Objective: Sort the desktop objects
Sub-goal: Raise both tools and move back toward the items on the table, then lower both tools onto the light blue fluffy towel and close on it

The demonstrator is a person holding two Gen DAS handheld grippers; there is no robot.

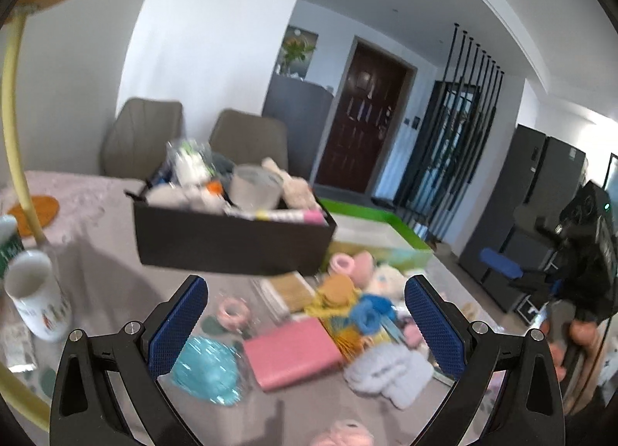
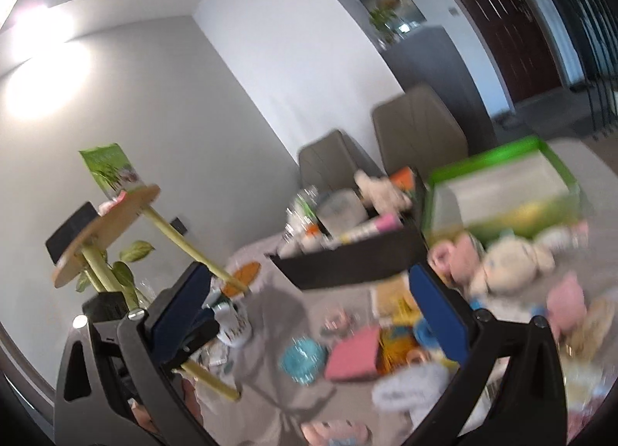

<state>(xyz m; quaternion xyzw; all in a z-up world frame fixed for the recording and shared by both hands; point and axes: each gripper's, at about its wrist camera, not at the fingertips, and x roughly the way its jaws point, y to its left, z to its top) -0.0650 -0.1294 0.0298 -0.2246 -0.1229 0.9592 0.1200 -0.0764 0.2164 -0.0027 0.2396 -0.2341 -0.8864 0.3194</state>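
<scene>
Both views are blurred. A black box packed with toys, a clear cup and bottles stands on the grey tablecloth, with a green-rimmed box behind it to the right. In front lie a pink notebook, a teal round thing, a white fluffy item and a white plush. My left gripper hangs open and empty above this pile. My right gripper is also open and empty, above the black box, the pink notebook and the green-rimmed box.
A white mug stands at the left by a yellow-legged wooden stand and an orange coaster. Two grey chairs sit behind the table. A hand holds the other gripper at the right edge.
</scene>
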